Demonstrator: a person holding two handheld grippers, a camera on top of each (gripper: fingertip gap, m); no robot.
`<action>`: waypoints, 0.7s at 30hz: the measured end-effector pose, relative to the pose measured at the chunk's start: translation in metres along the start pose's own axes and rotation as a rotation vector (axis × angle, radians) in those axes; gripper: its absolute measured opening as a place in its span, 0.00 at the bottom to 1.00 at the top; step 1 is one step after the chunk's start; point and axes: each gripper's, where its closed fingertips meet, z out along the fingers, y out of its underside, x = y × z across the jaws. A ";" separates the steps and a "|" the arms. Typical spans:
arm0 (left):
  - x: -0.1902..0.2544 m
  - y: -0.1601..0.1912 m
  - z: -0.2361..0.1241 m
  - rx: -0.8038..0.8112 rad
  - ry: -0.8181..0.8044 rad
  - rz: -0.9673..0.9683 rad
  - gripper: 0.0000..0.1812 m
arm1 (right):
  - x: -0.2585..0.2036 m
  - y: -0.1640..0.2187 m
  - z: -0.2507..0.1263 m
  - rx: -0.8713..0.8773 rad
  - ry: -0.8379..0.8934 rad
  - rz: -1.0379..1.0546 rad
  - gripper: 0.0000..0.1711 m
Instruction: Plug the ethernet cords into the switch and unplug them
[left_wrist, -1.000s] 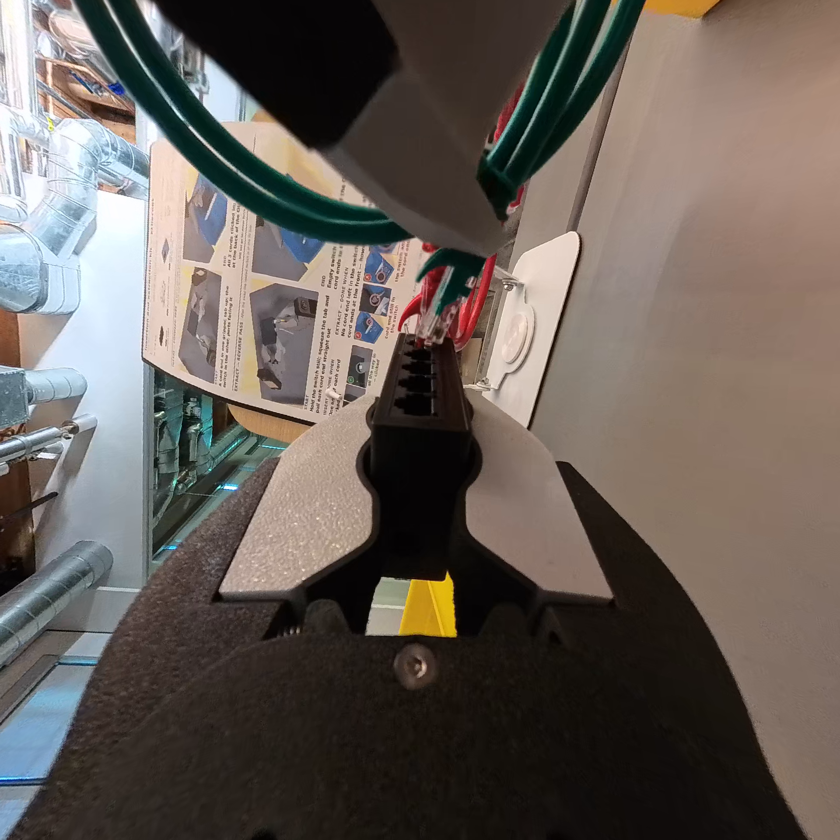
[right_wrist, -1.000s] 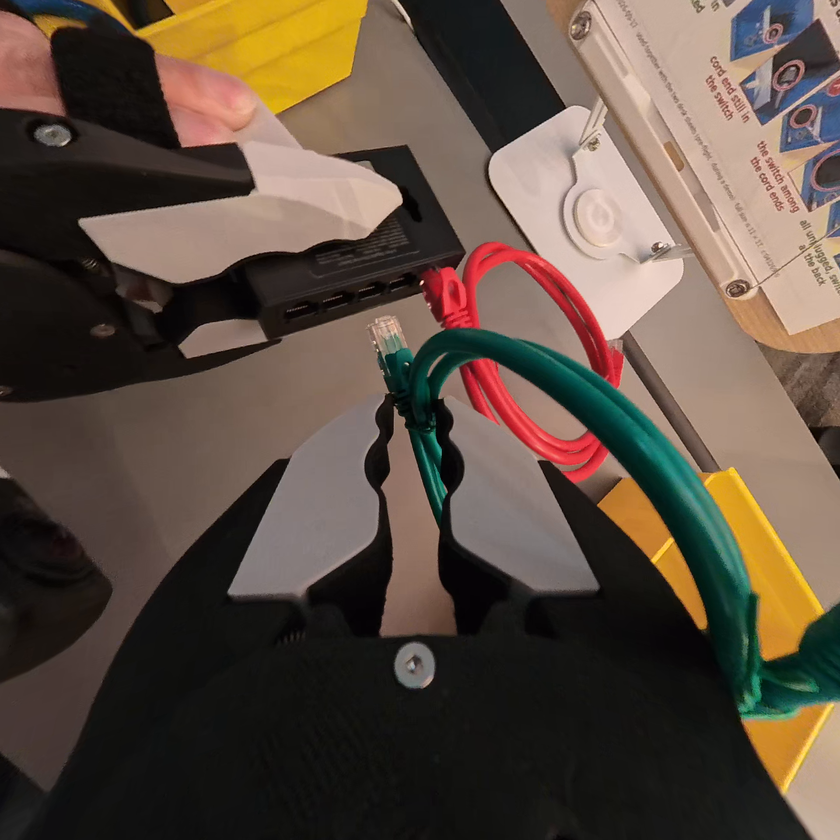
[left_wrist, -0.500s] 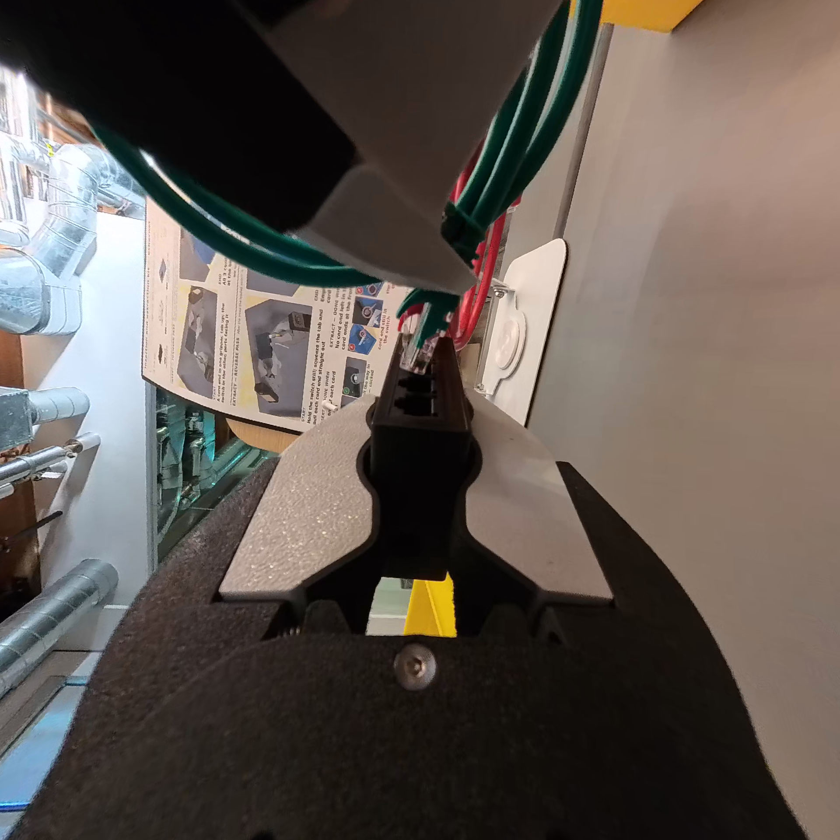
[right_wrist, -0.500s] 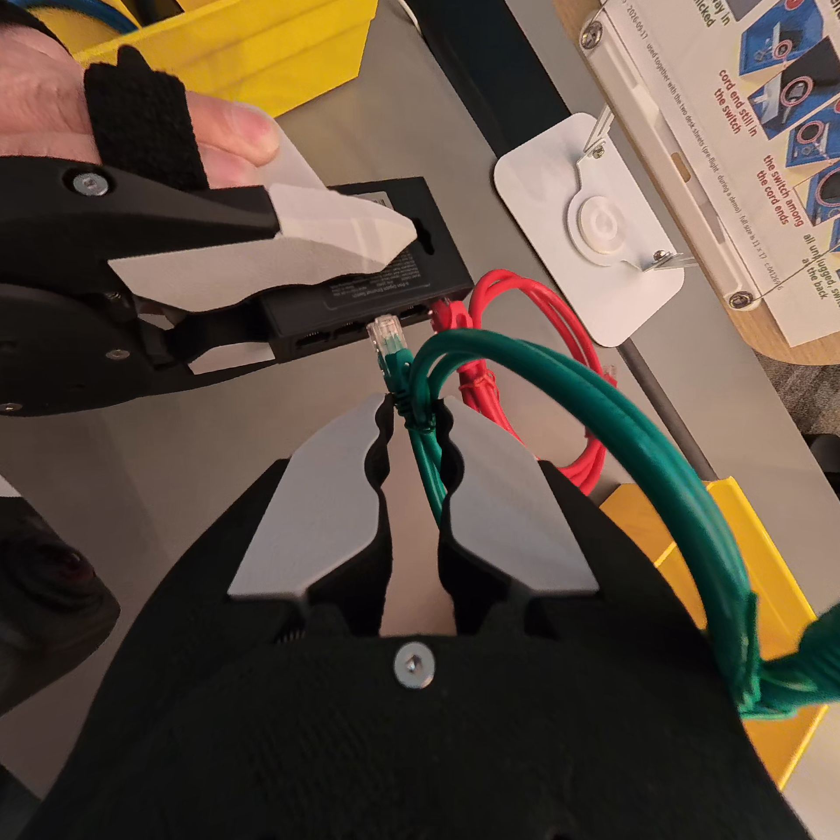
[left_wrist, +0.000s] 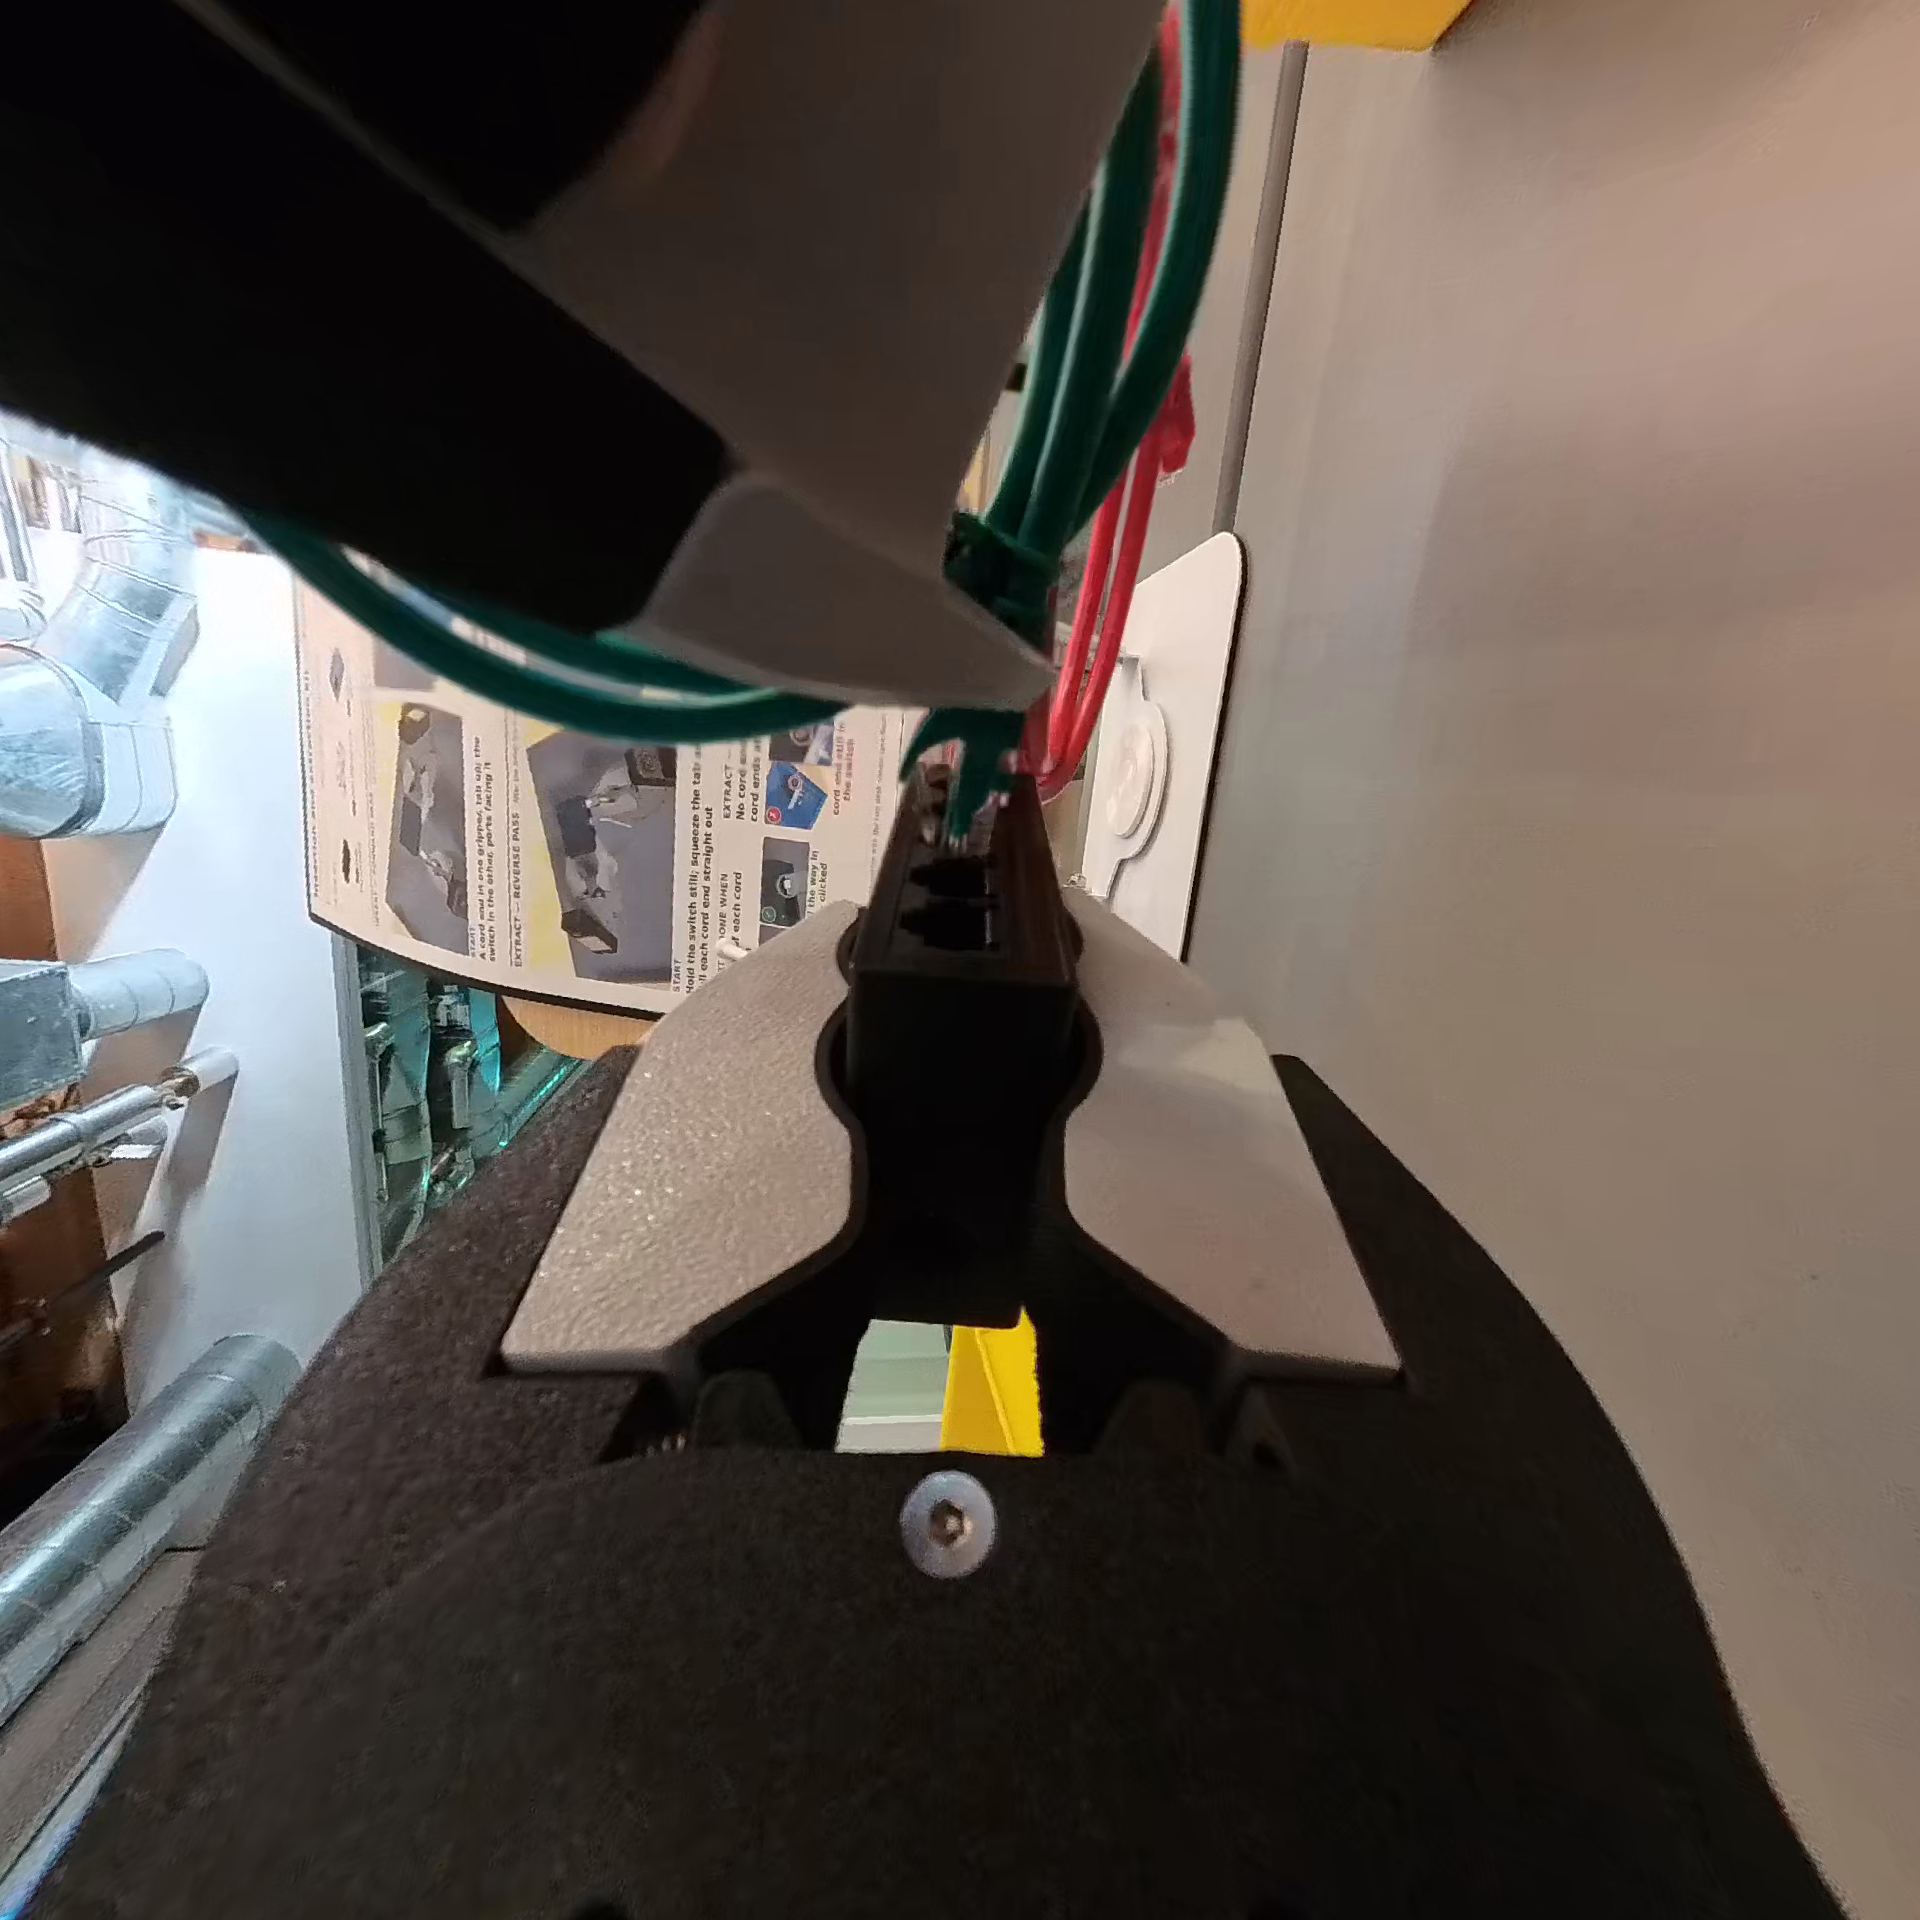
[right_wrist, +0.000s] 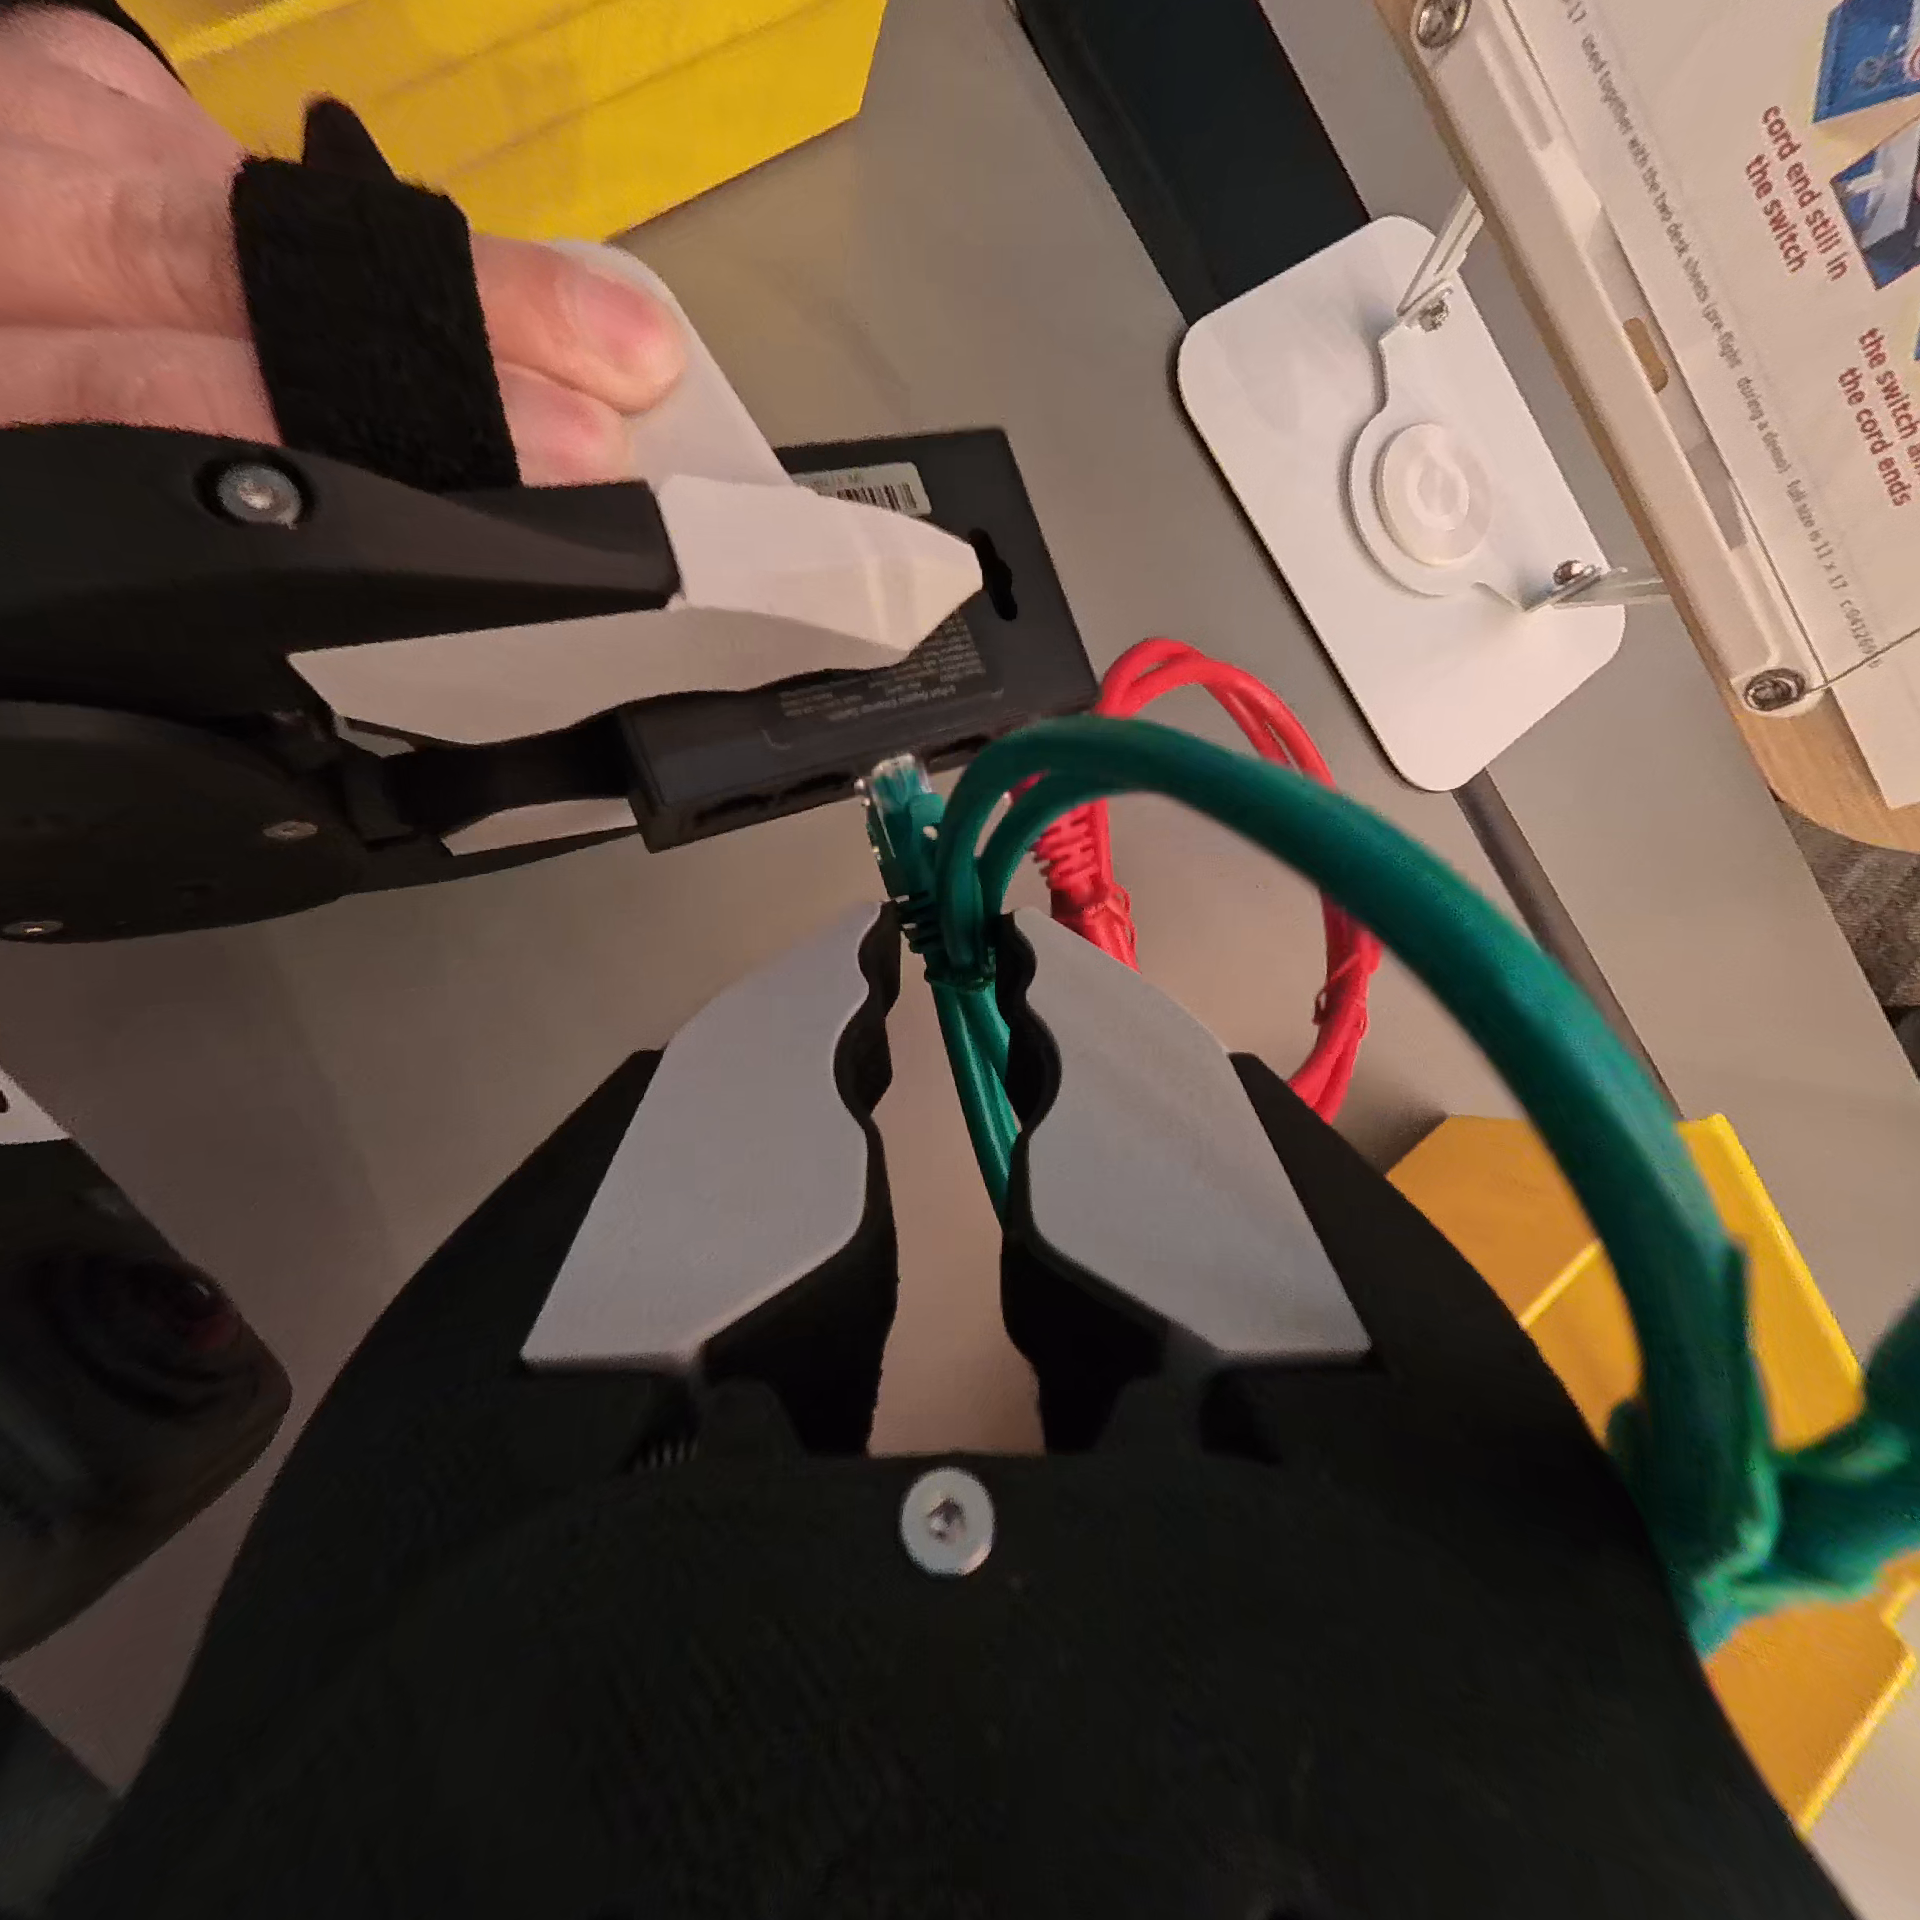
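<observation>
My left gripper (left_wrist: 961, 935) is shut on the black ethernet switch (left_wrist: 961, 987), held above the table with its port row facing my right gripper. The switch (right_wrist: 883, 717) also shows in the right wrist view, pinched by the left gripper (right_wrist: 810, 665). My right gripper (right_wrist: 951, 925) is shut on the green ethernet cord (right_wrist: 1351, 842) just behind its clear plug (right_wrist: 896, 781). The plug tip sits at a port on the switch's front face. A red ethernet cord (right_wrist: 1288, 790) is plugged into the end port beside it and coils on the table. The green cord (left_wrist: 1081, 416) and red cord (left_wrist: 1117, 582) show above the switch.
A grey table (right_wrist: 520, 1039) lies below. A white mounting plate (right_wrist: 1392, 499) holds an instruction sheet (right_wrist: 1766, 312) at the far edge. Yellow bins stand at top left (right_wrist: 582, 94) and at right (right_wrist: 1714, 1351). A person's hand (right_wrist: 156, 260) holds the left gripper. Left tips to right tips: about 5 centimetres.
The switch and the green plug have come together: the plug was a short way from the port row and now its tip is at a port. The red cord stays plugged in.
</observation>
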 end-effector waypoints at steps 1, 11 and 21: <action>0.000 0.000 0.000 0.000 0.001 0.000 0.17 | 0.000 -0.001 0.000 0.006 -0.002 -0.001 0.11; -0.011 0.009 -0.001 -0.010 -0.020 -0.044 0.17 | 0.001 -0.018 -0.002 0.166 -0.057 -0.089 0.11; -0.023 0.010 -0.006 0.010 -0.064 -0.064 0.17 | 0.000 -0.028 -0.010 0.302 -0.117 -0.131 0.11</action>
